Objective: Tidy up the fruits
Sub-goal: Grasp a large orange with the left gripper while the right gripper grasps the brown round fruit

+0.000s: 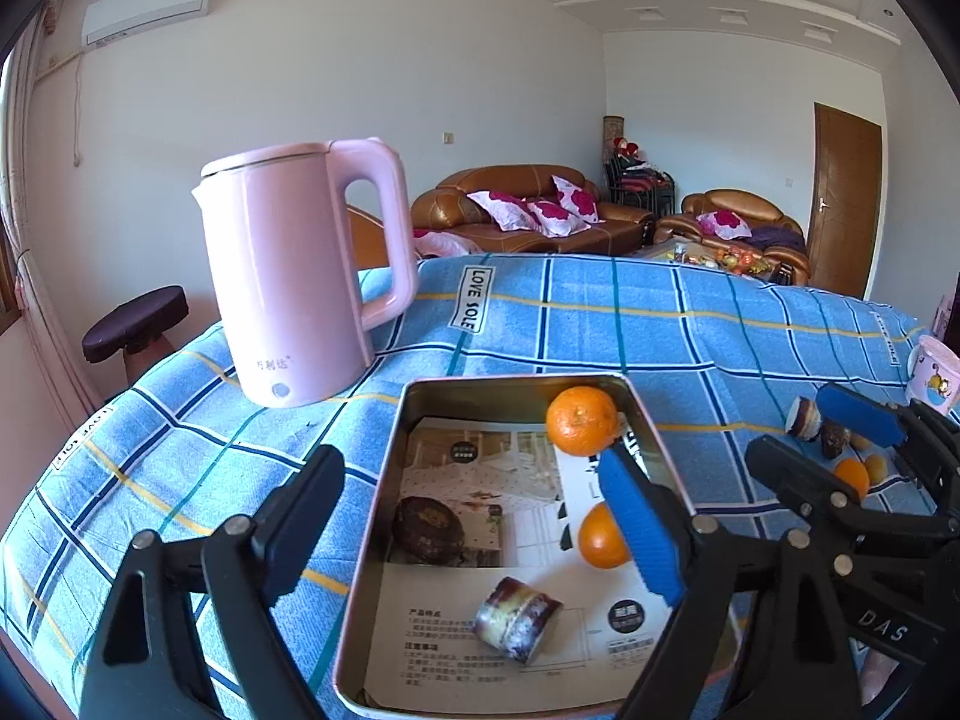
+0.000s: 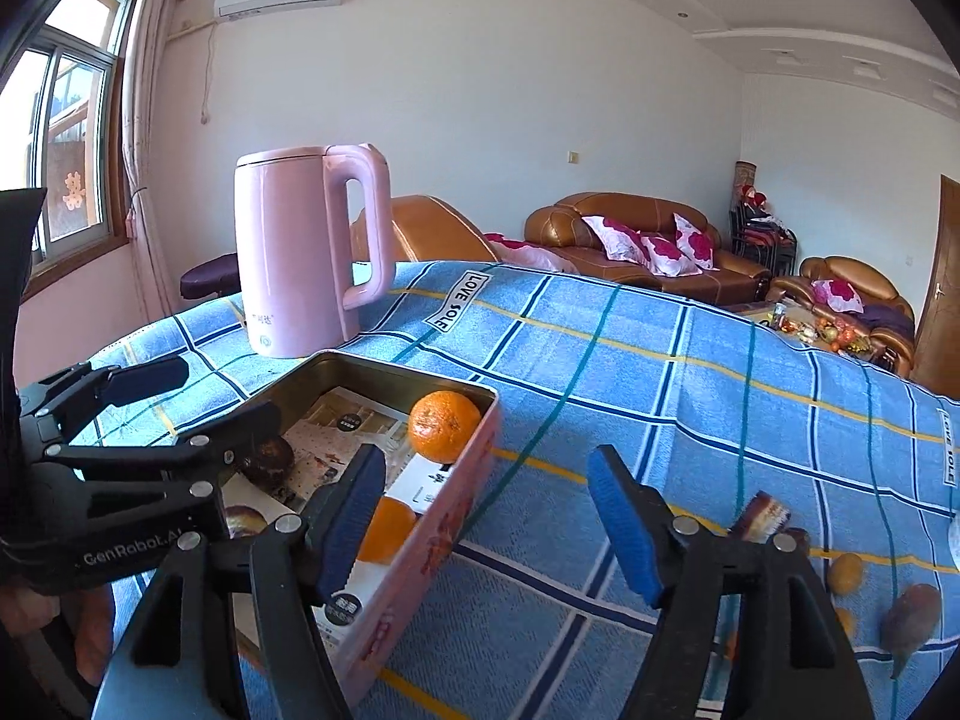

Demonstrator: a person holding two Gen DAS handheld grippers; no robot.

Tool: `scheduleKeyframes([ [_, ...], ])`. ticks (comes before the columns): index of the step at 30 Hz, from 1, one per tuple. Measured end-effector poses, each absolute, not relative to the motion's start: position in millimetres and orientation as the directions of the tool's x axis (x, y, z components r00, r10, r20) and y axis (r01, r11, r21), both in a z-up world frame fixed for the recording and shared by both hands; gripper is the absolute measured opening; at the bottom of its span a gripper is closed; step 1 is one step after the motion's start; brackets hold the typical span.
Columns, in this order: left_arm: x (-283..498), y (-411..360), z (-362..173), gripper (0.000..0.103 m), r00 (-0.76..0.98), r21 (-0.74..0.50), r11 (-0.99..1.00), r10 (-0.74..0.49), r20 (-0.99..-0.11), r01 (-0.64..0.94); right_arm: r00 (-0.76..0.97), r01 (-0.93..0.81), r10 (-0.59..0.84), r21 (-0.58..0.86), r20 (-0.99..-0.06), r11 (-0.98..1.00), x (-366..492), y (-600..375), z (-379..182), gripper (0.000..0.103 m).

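Observation:
A pink metal tin (image 1: 384, 510) lined with a leaflet sits on the blue checked cloth. It holds two oranges (image 1: 581, 420) (image 1: 602, 537), a dark round fruit (image 1: 427, 529) and a purple sugarcane piece (image 1: 517, 619). My left gripper (image 1: 474, 516) is open and empty, hovering over the tin. My right gripper (image 2: 487, 525) is open and empty, over the tin's right wall (image 2: 444, 516) and the cloth beside it; it also shows in the left wrist view (image 1: 822, 438). Loose fruits lie on the cloth to the right: a sugarcane piece (image 2: 761, 517), a small orange fruit (image 2: 846, 573) and a purplish fruit (image 2: 909, 615).
A pink electric kettle (image 1: 288, 276) stands behind the tin's left corner. A patterned cup (image 1: 933, 373) stands at the table's right edge. Sofas (image 1: 528, 204) and a door (image 1: 843, 204) are far behind.

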State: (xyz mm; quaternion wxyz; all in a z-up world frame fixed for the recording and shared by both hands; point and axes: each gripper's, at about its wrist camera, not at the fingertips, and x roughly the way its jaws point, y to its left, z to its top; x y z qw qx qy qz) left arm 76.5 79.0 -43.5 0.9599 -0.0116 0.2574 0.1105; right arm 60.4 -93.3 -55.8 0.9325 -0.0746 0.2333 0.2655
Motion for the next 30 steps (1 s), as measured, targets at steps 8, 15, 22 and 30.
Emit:
scheduleKeyframes([
  [8,79,9,-32,0.090,0.872,0.074,0.995,0.091,-0.480,-0.063,0.836,-0.381,0.335,-0.020,-0.434,0.925,48,-175,-47,0.072],
  [15,101,-54,-42,0.090,0.846,0.103,0.992,-0.008,-0.533,0.074,0.880,-0.186,0.175,0.018,-0.441,0.982,49,-253,-49,0.072],
  [22,131,-98,-61,0.090,0.780,0.082,0.982,-0.082,-0.620,0.168,0.867,-0.010,0.022,0.026,-0.499,1.000,66,-310,-55,0.072],
  [30,159,-125,-80,0.087,0.690,0.027,0.970,-0.151,-0.708,0.240,0.802,0.001,0.032,0.055,-0.596,0.998,94,-329,-68,0.072],
])
